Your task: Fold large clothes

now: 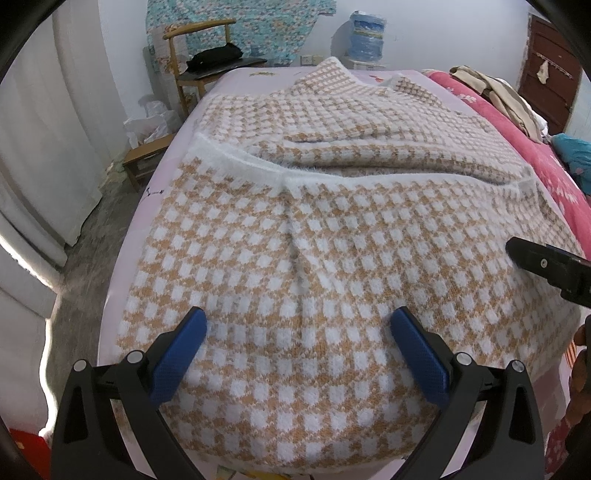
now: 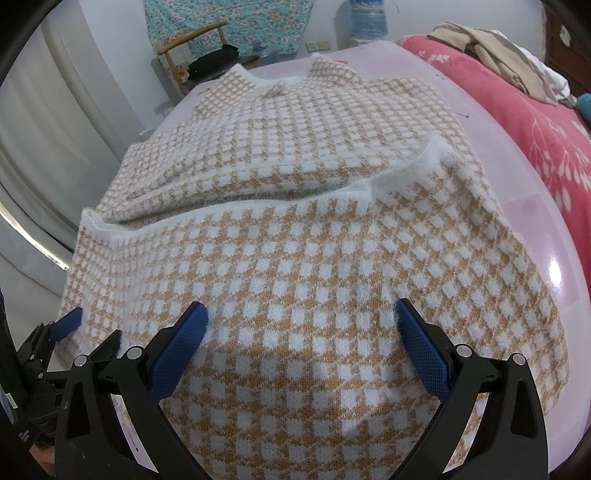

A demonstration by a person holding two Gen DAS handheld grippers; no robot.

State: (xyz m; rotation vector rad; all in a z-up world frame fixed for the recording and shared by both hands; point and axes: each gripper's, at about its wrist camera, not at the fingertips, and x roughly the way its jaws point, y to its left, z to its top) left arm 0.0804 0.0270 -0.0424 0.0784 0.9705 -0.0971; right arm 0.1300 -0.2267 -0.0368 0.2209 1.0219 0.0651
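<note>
Pink-sheeted bed (image 1: 229, 79) carries the checked sweater (image 1: 314, 258), hem folded up, lying straight ahead of both grippers; left gripper (image 1: 297, 354) and right gripper (image 2: 301, 350) hover fingers spread, side by side.

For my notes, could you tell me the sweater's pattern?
The sweater has a tan-and-white check with fuzzy white trim, clearest in the right wrist view.

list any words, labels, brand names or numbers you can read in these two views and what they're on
None can be read in either view.
The houndstooth sweater shows only its pattern.
The water bottle wears a blue label, too blurred to read.
The left gripper and right gripper carry no visible markings.
</note>
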